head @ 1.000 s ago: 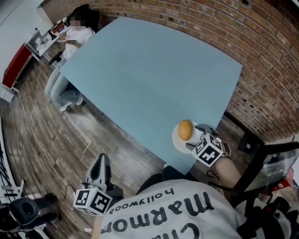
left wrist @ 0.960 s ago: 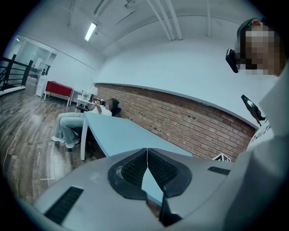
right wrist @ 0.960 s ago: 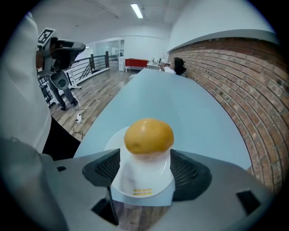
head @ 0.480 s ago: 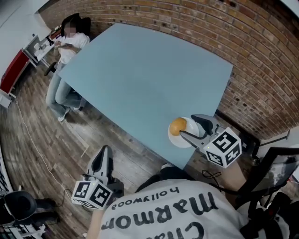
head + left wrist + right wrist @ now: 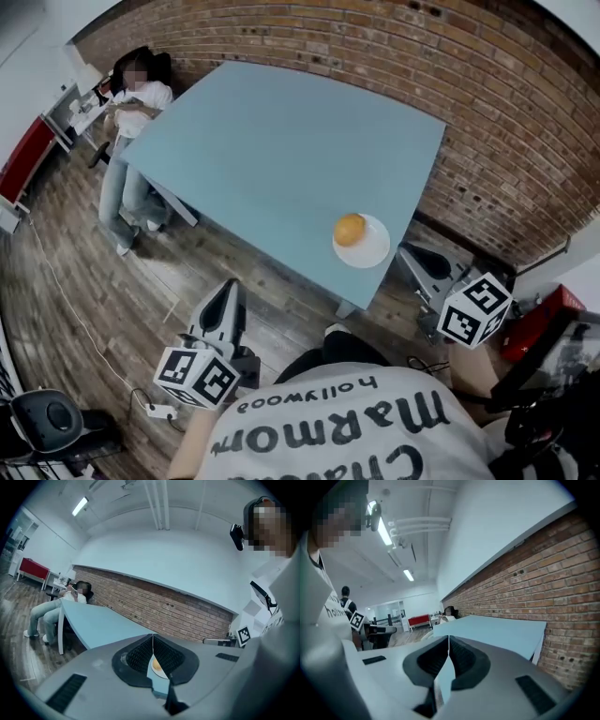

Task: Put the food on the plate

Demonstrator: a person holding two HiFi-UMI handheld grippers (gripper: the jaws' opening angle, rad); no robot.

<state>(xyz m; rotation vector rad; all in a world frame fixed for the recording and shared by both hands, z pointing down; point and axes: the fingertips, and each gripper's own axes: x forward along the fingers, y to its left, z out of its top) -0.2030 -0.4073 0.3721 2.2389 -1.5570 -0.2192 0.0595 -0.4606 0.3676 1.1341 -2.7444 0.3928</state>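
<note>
The round orange-brown food (image 5: 350, 229) is seen lying on the white plate (image 5: 373, 251) at the near corner of the blue table (image 5: 281, 150). It is judged light, fairly soft and apt to roll, so it is best taken gently across its widest part. The left gripper (image 5: 230, 289) and the right gripper (image 5: 410, 253) are held off the table, each with its jaws closed together on nothing.
</note>
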